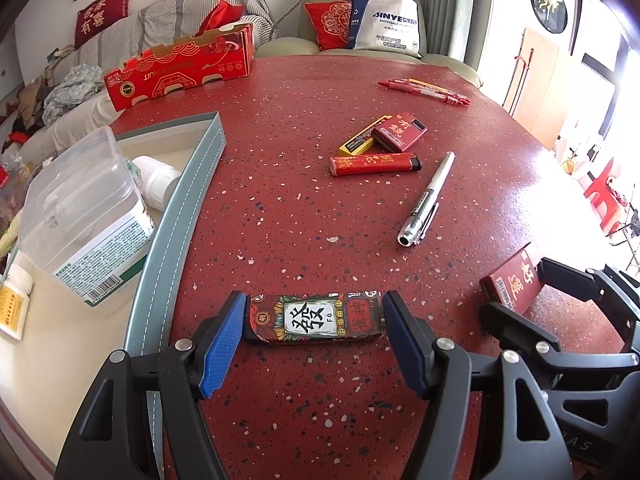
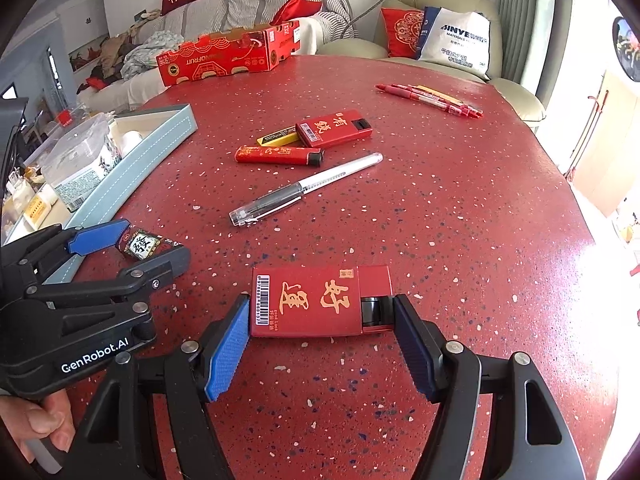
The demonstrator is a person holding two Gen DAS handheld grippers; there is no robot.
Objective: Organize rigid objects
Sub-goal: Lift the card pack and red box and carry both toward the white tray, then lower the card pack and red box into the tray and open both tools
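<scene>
My left gripper (image 1: 314,318) is shut on a patterned lighter (image 1: 314,316) with a white label, end to end, low over the red table (image 1: 280,220). It also shows in the right wrist view (image 2: 140,245). My right gripper (image 2: 322,308) is shut on a flat red lighter (image 2: 316,302) with gold characters, also seen in the left wrist view (image 1: 516,282). On the table lie a slim red lighter (image 1: 374,164), a flat red lighter (image 1: 400,131), a yellow-black piece (image 1: 358,142) and a silver pen (image 1: 428,200).
A grey-blue tray (image 1: 176,208) at the left holds a clear plastic box (image 1: 84,208), a white bottle (image 1: 158,178) and a small yellow-labelled bottle (image 1: 14,304). Red pens (image 1: 424,89) lie far right. A red carton (image 1: 180,68) stands at the back. Sofas lie behind the table.
</scene>
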